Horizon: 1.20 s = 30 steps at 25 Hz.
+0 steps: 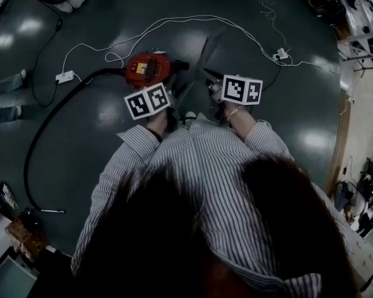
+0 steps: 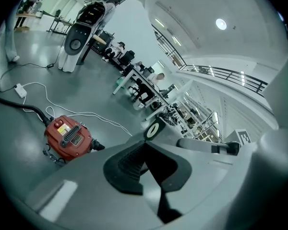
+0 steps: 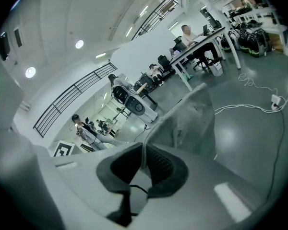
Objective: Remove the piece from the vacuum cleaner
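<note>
The red vacuum cleaner [image 1: 148,69] [image 2: 67,138] stands on the dark floor, and its black hose [image 1: 43,129] curves away to the left. A grey cloth-like piece [image 1: 206,58] [image 3: 189,121] hangs in the air to the right of the vacuum cleaner, apart from it, between both grippers. My right gripper [image 1: 210,87] [image 3: 143,155] is shut on the piece's thin edge. My left gripper [image 1: 177,95] [image 2: 144,150] has its pads together at another edge, where the piece carries an oval label [image 2: 152,129]. The person's arms hide the grippers' handles.
White cables run across the floor to power strips [image 1: 65,76] [image 1: 280,56]. A person's legs [image 1: 3,95] show at the left edge. Boxes and clutter [image 1: 22,228] lie at the lower left. Desks with seated people [image 3: 201,37] and a large white machine [image 2: 79,32] stand further off.
</note>
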Each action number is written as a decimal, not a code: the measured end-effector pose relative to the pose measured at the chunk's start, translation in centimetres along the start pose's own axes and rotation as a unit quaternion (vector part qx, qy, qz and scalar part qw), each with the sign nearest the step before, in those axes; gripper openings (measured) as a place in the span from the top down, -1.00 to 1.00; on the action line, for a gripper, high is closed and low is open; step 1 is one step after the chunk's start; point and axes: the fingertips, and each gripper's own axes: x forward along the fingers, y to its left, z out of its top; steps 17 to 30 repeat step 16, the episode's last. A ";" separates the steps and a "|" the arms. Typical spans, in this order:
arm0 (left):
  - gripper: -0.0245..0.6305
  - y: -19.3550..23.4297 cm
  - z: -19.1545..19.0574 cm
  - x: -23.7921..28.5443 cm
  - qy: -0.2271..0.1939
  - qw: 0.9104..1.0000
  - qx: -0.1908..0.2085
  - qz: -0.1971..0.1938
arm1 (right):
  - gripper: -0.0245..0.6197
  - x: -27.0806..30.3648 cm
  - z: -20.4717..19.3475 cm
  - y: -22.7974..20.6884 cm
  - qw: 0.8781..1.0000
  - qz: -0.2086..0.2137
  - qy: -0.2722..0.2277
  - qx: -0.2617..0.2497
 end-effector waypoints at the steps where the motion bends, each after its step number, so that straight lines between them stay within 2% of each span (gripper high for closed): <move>1: 0.91 -0.1 -0.1 0.1 0.003 1.000 0.004 0.001 | 0.84 0.0 0.0 -0.1 1.000 0.000 0.000 -0.001; 30: 0.91 -0.8 -0.7 0.2 0.001 1.000 0.004 0.002 | 0.84 -1.1 -0.4 -1.0 1.000 -0.008 0.006 0.000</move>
